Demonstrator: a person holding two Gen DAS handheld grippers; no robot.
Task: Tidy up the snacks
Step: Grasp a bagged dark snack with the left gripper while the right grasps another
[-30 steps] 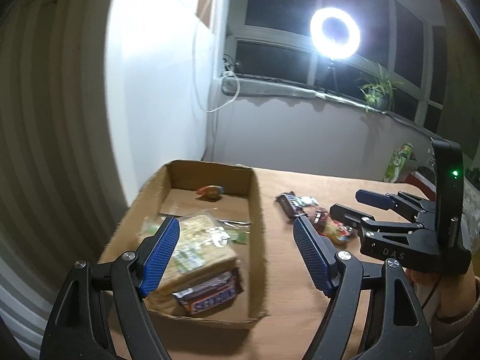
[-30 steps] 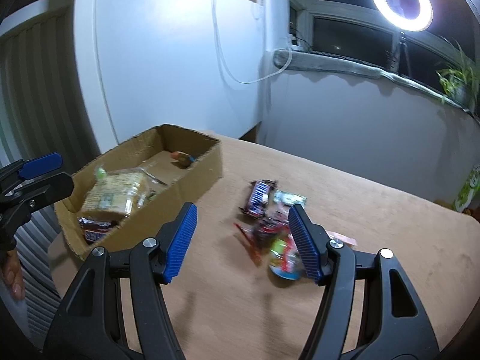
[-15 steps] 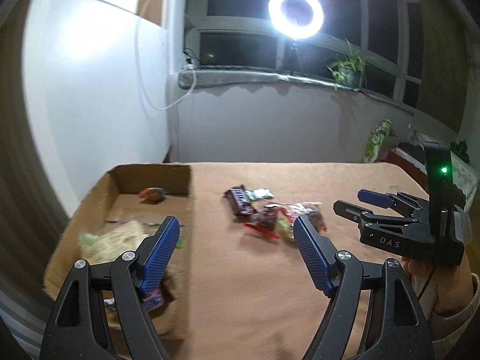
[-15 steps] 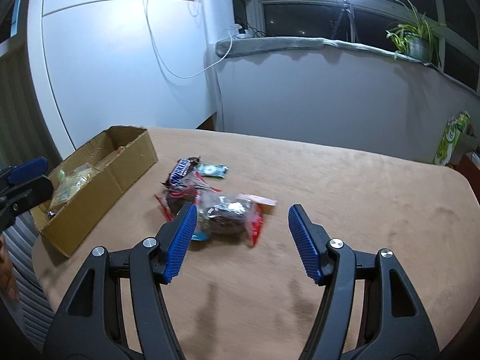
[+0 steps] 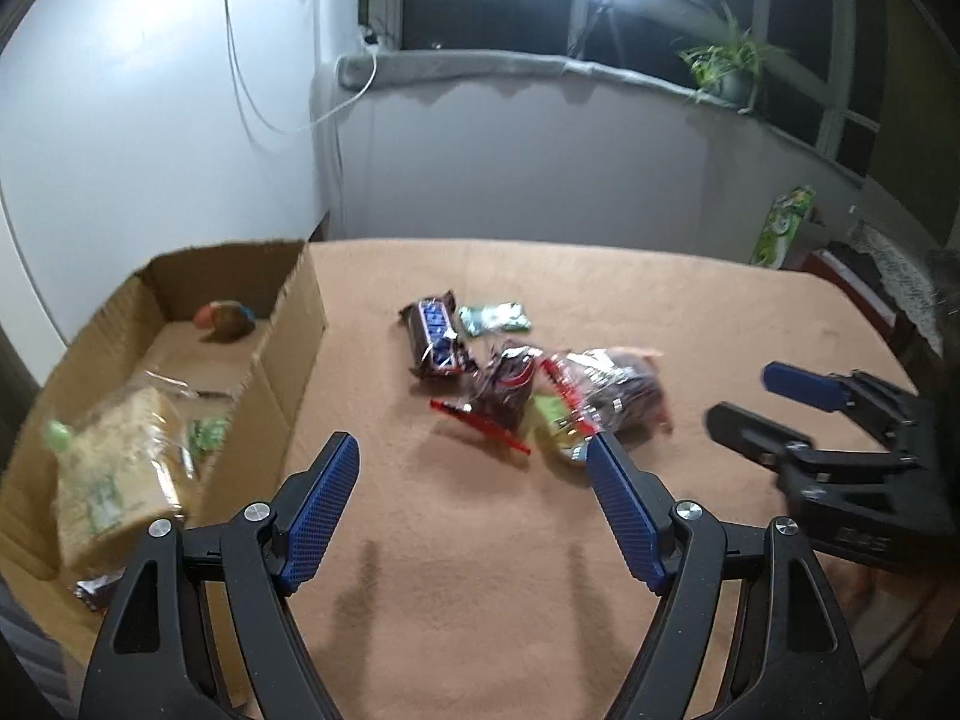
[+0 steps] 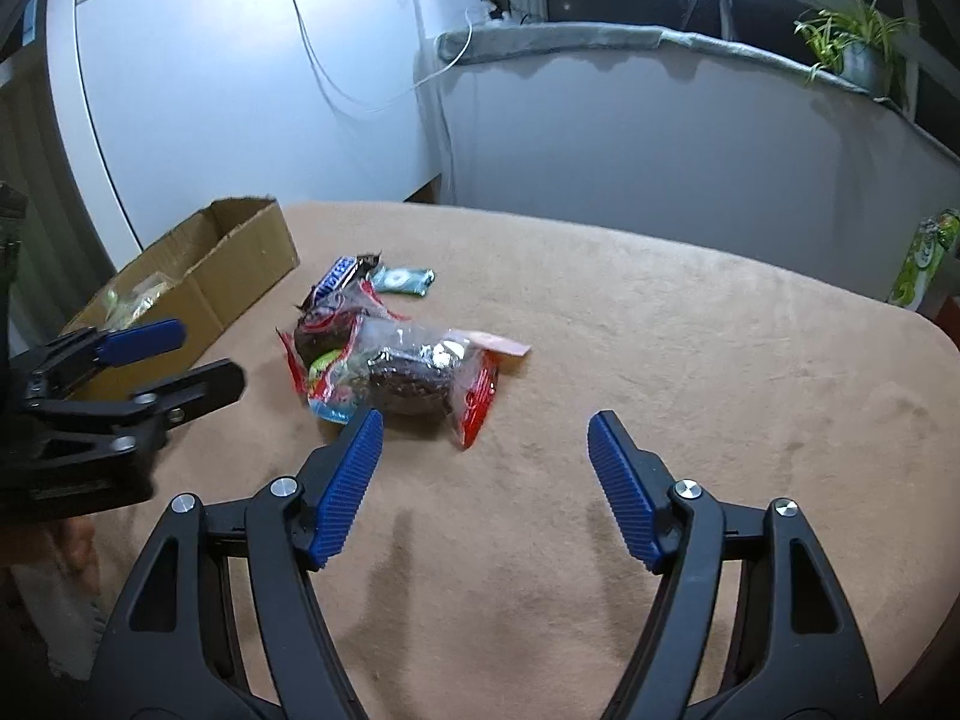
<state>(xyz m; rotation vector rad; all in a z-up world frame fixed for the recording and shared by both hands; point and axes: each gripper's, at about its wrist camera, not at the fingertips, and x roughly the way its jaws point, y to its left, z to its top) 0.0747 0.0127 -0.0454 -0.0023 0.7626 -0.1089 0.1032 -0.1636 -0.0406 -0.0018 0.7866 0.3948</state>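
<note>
Both grippers are spread wide and hold nothing. The left gripper (image 5: pixel 471 510) hangs over bare table (image 5: pixel 690 312) just right of the box (image 5: pixel 294 330); the right gripper (image 6: pixel 486 489) hangs further right of the box, over bare table too.

The loose snacks lie in 1 pile (image 5: pixel 528 384) on the table, right of the box and apart from its wall. Inside the box there are already a pale packet (image 5: pixel 114 474), a small round sweet (image 5: pixel 225 319) at the far end and a dark bar at the near corner.

The move probably turns on the clear bag (image 6: pixel 414 378) of dark cakes, the pile's nearest piece. In the right wrist view it lies ahead and left of the fingers, touching the left fingertip (image 6: pixel 354 474) in the picture, though I cannot tell whether they truly touch. Its long axis runs roughly crosswise, away from the box. In the left wrist view the same bag (image 5: pixel 612 396) sits just beyond the right fingertip. Both grippers are near it; which is nearer I cannot tell. The Snickers (image 5: pixel 435 342) lies beyond, end-on.
</note>
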